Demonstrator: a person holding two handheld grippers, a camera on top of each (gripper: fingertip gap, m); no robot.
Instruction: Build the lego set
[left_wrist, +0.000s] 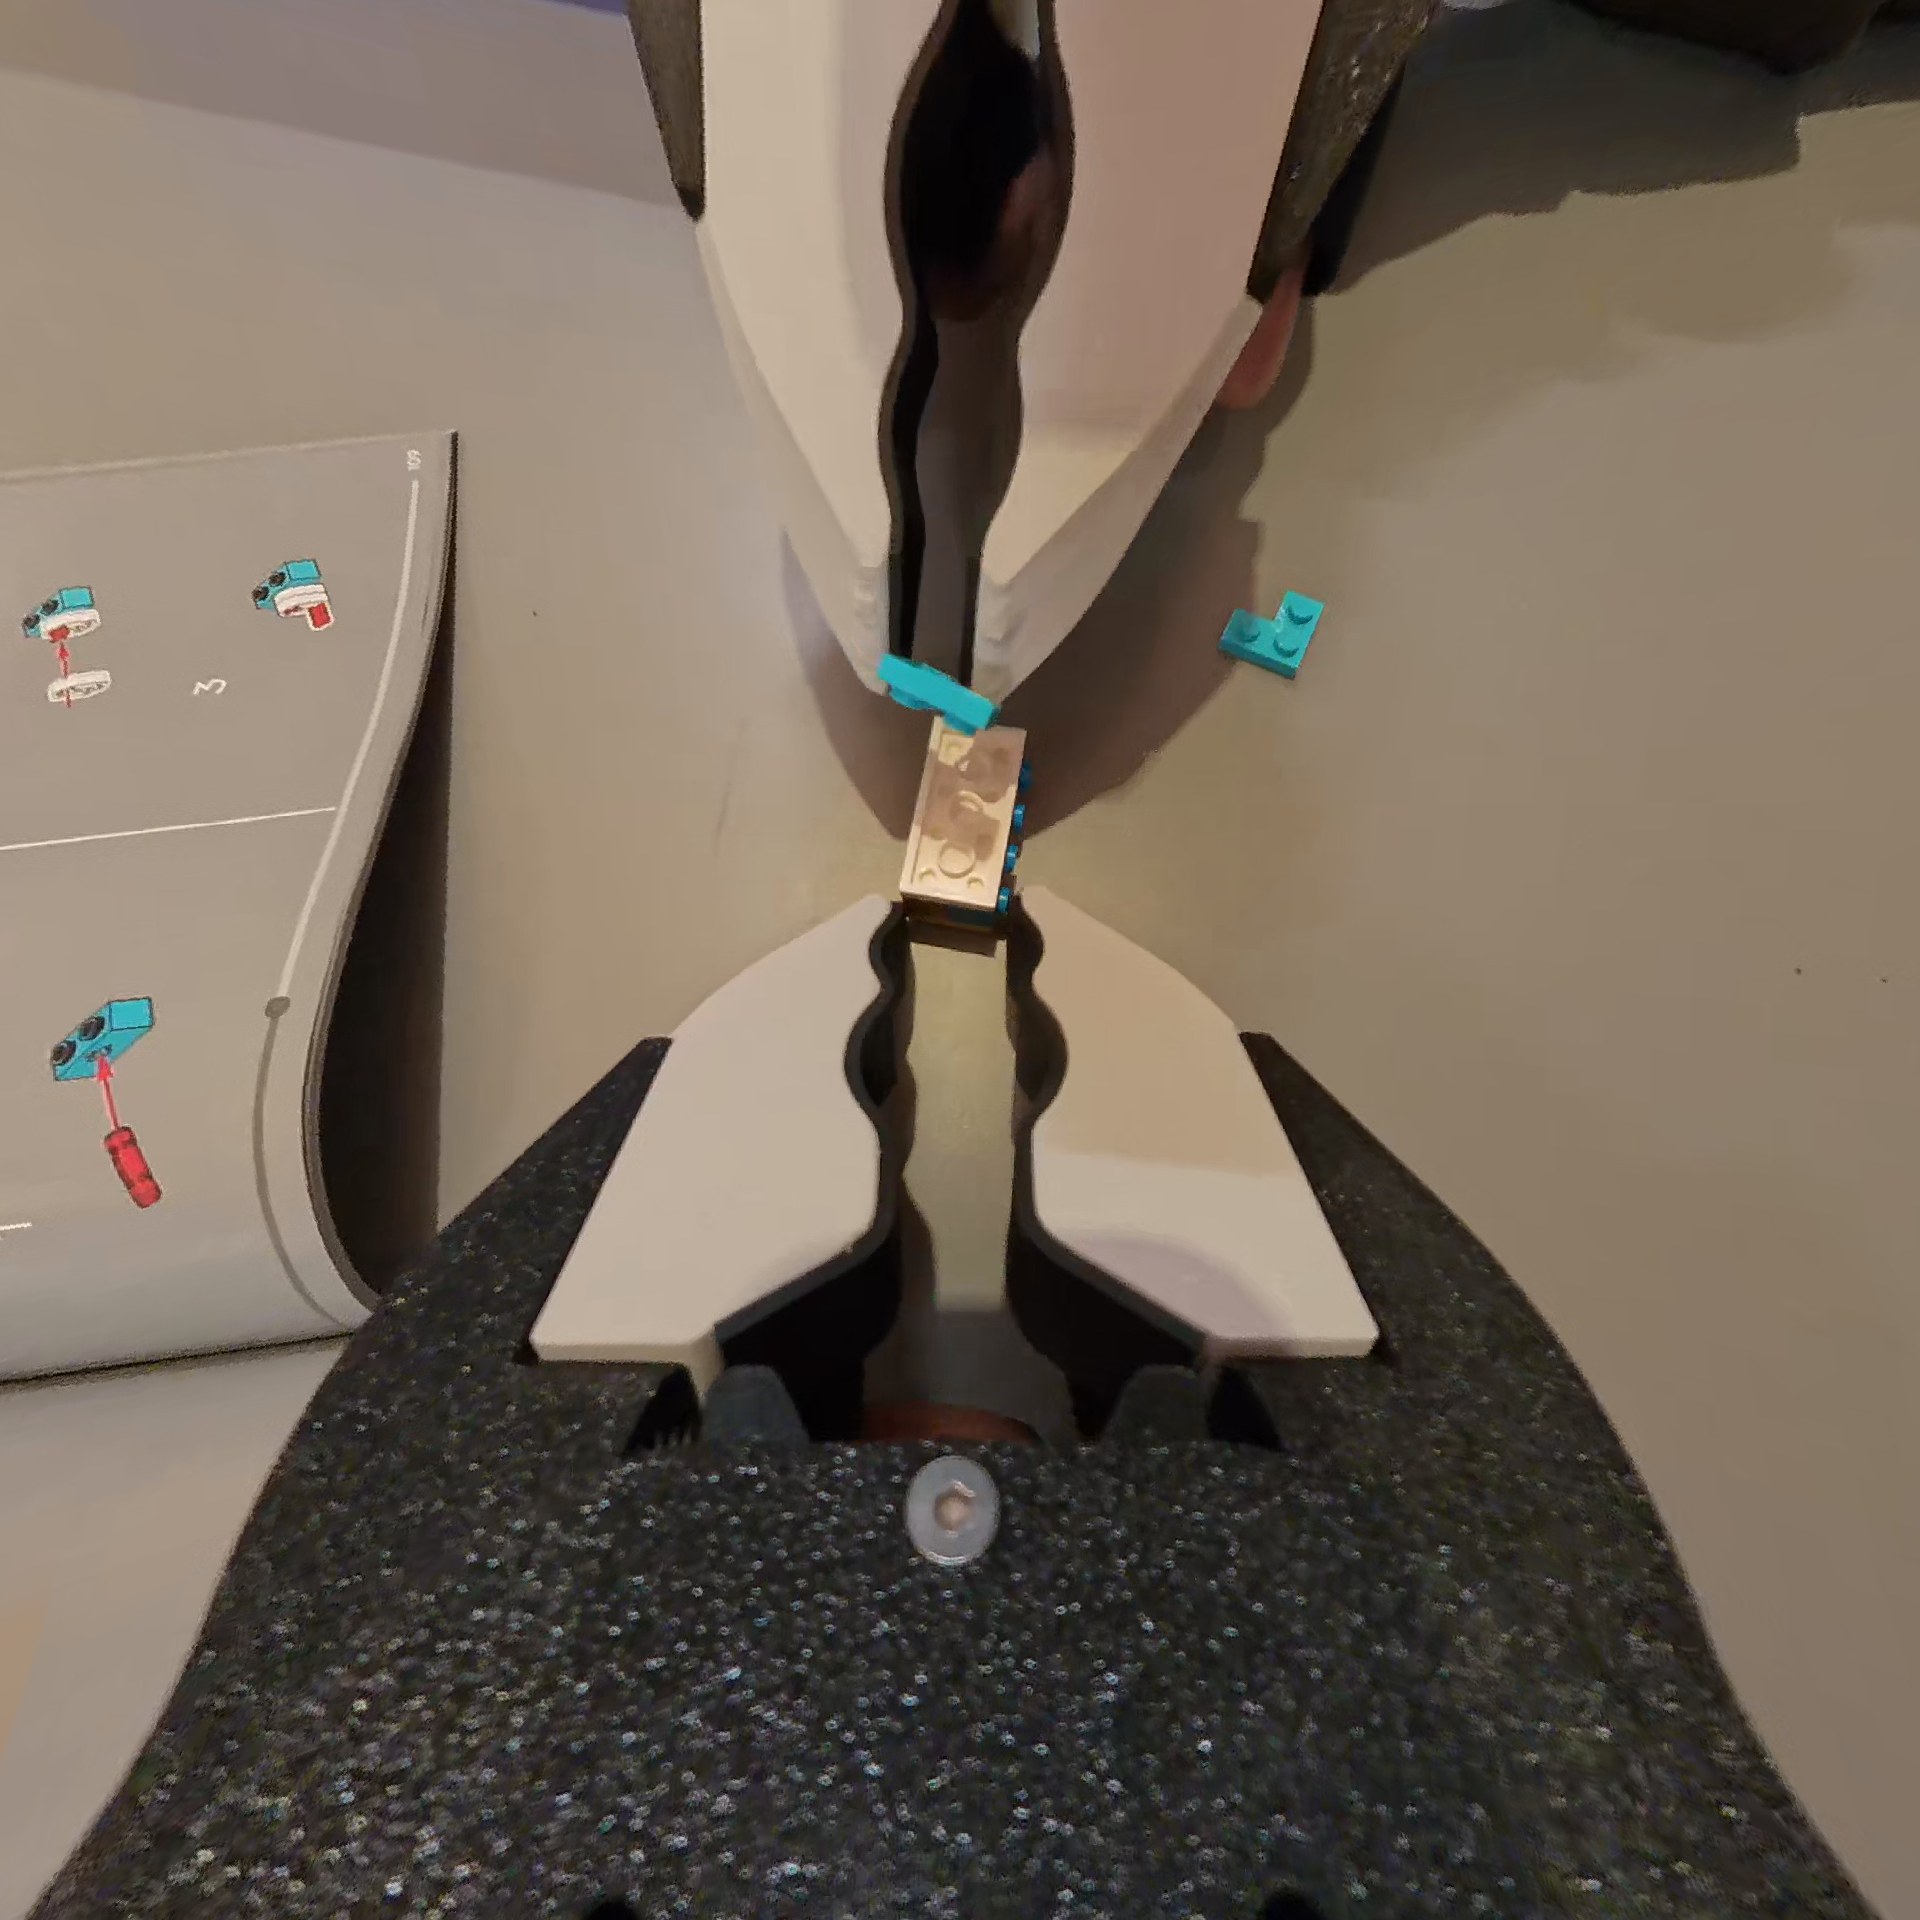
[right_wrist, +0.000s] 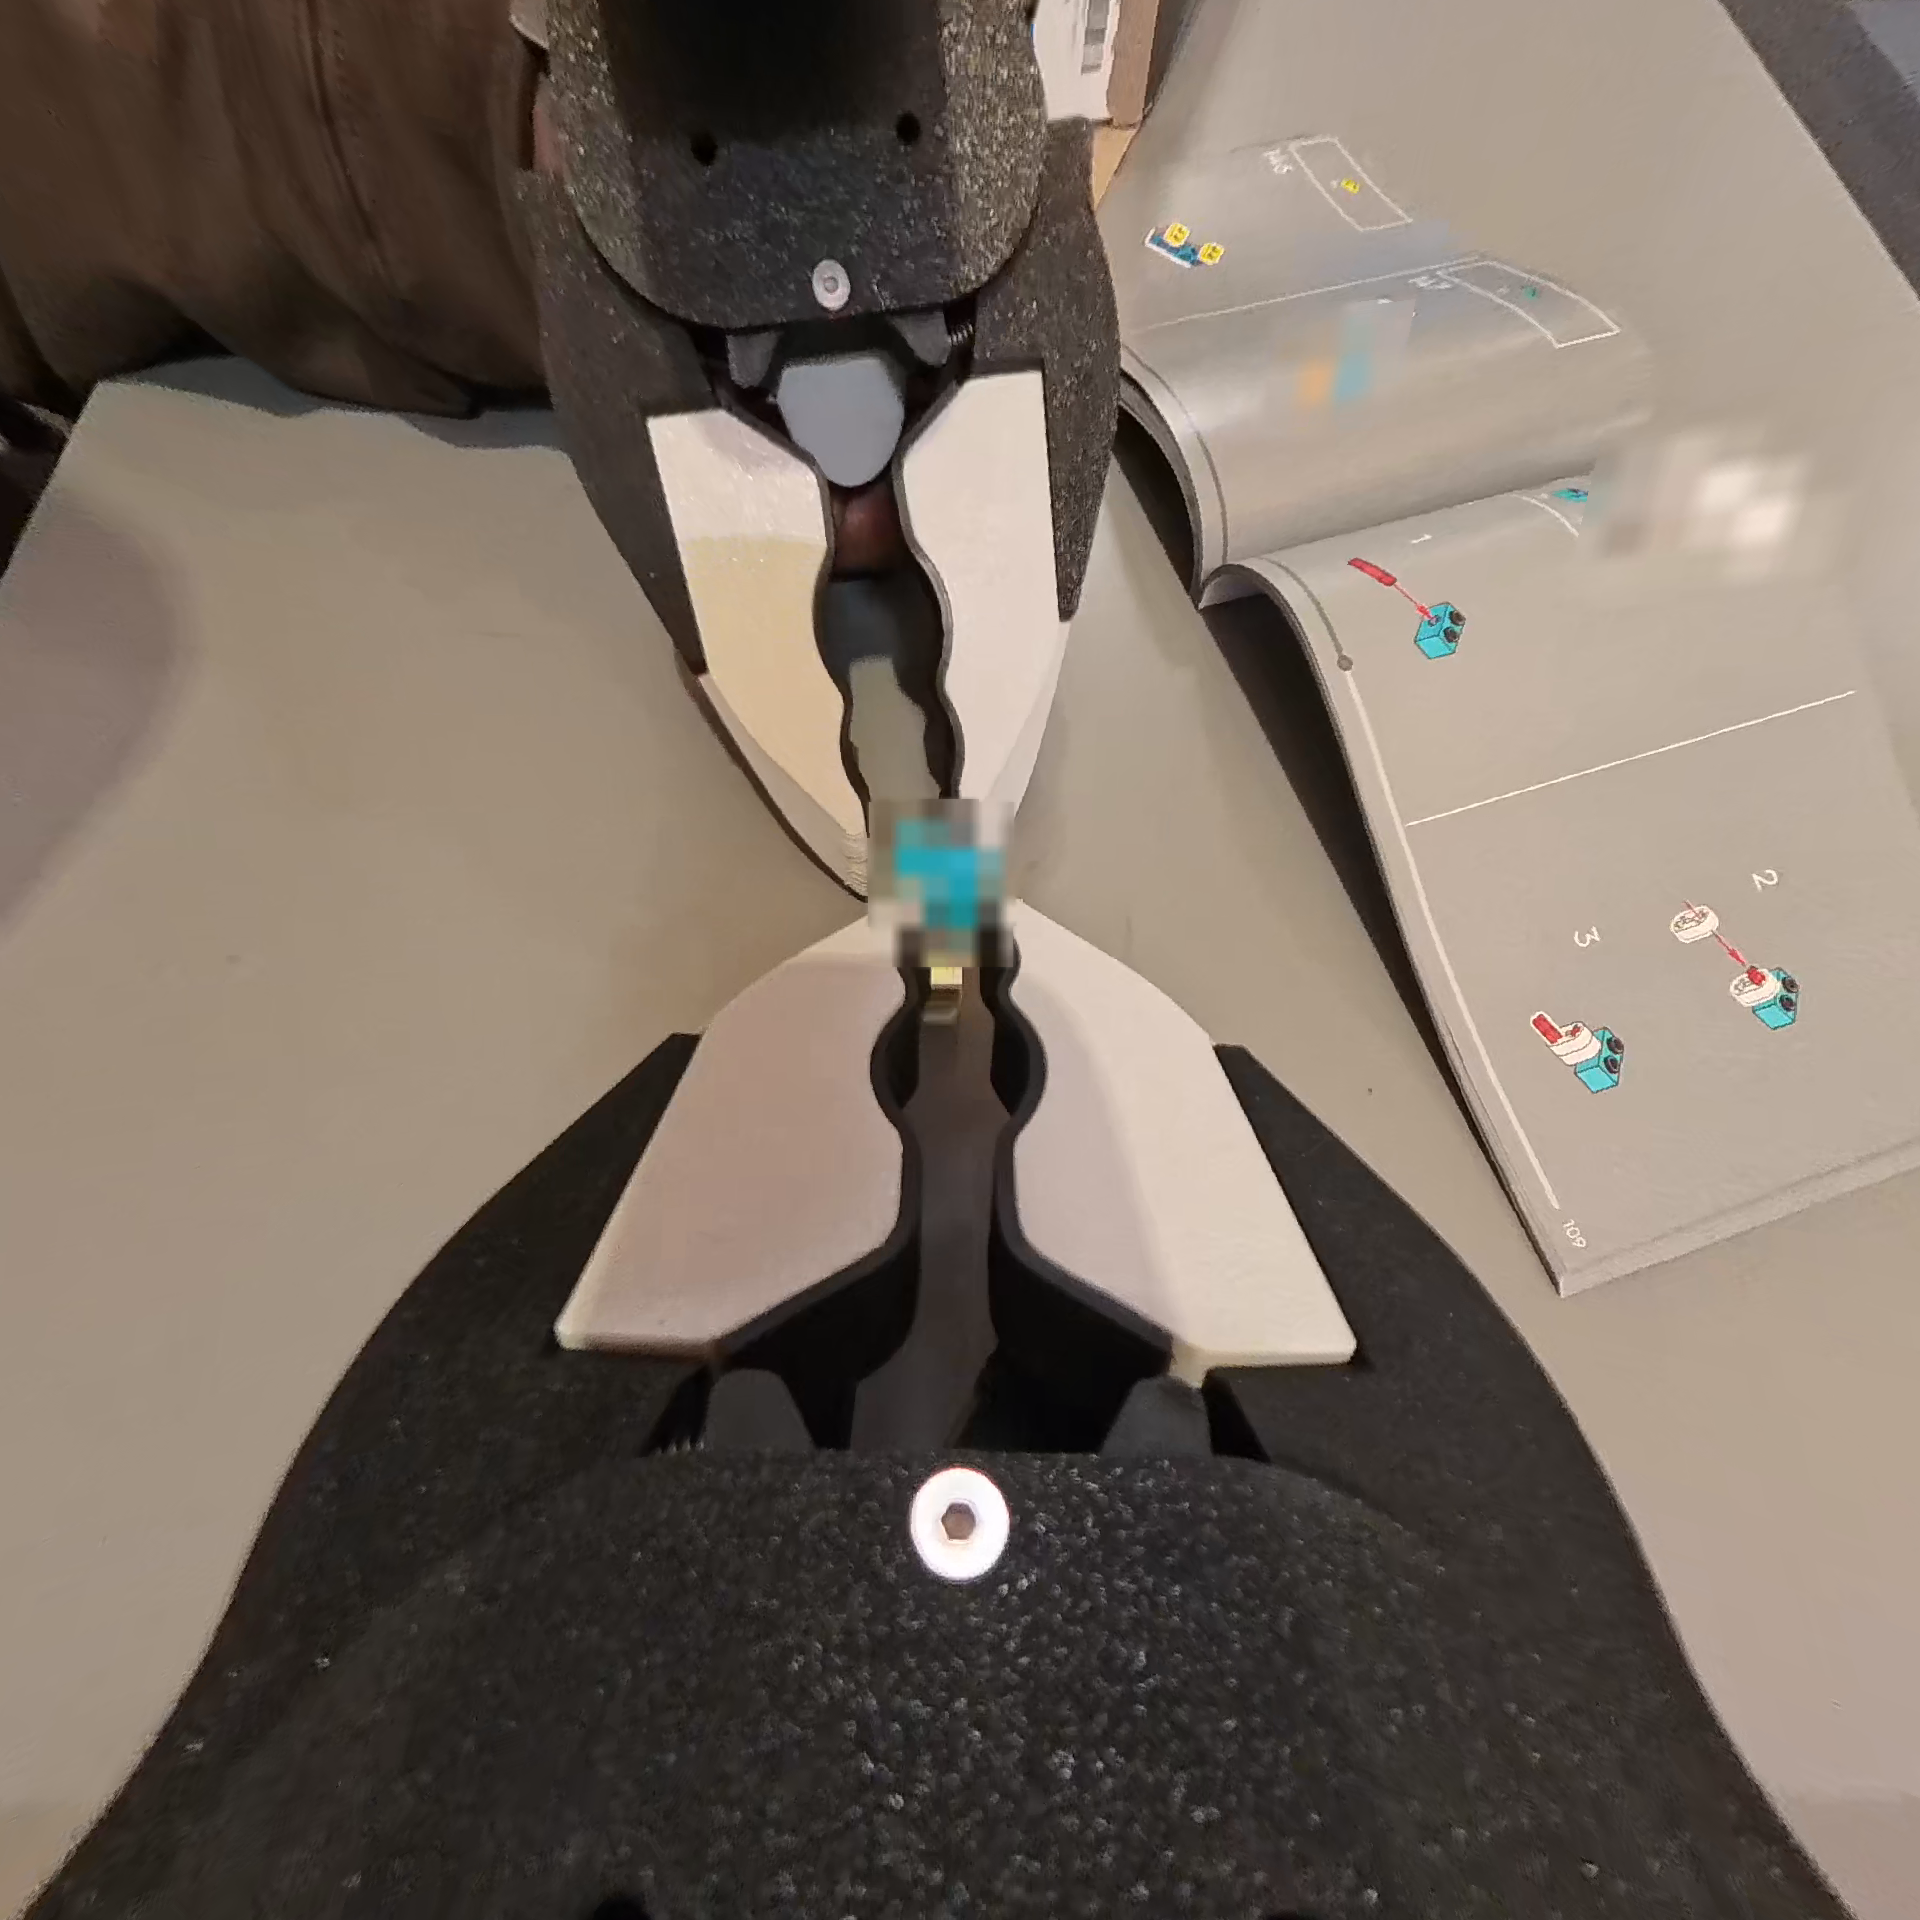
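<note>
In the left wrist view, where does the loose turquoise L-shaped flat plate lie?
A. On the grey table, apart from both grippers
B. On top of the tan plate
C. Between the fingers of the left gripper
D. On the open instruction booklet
A: the turquoise L-shaped flat plate rests alone on the grey table, right of the closed right gripper, touching nothing else.

My left wrist view looks forward along its own tool (left_wrist: 951, 914), close above the worktop (left_wrist: 1558, 1039). My right wrist view faces the opposite way along its tool (right_wrist: 951, 956). Both share the meeting tips and the open instruction booklet (left_wrist: 208, 883).
</note>
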